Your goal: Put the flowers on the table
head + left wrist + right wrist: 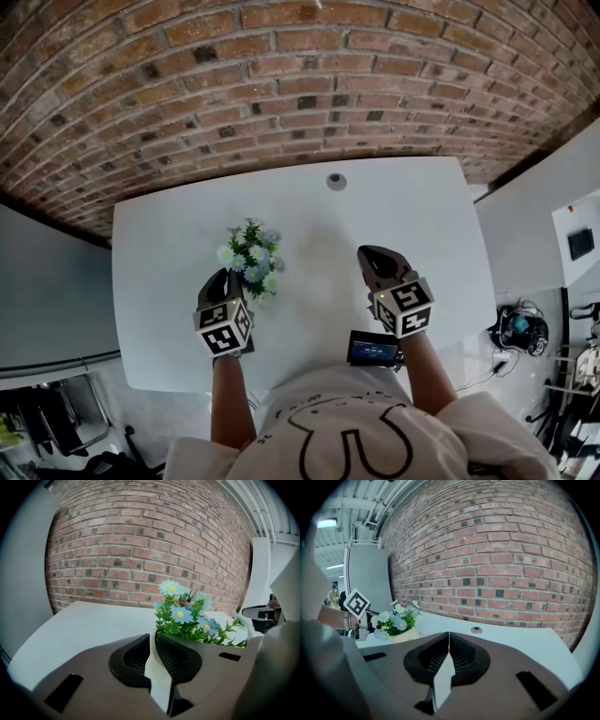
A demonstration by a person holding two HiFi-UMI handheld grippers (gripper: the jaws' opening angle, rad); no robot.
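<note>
A small bunch of white and blue artificial flowers [251, 262] in a cream pot [404, 635] stands upright on the white table [412, 216], left of its middle. My left gripper [218, 277] is just near-left of the pot, with its jaws shut and nothing between them. In the left gripper view the flowers [185, 616] rise right behind the right jaw of the left gripper [156, 633]; whether they touch is hidden. My right gripper [373, 253] hovers over bare table to the right, well apart from the flowers [393, 618]. The right gripper [449, 633] is shut and empty.
A small grey round disc [336, 181] lies near the table's far edge, by the brick wall [300, 84]. A dark screen device [373, 349] sits at the near edge beside my right wrist. A white partition [539, 211] stands to the right.
</note>
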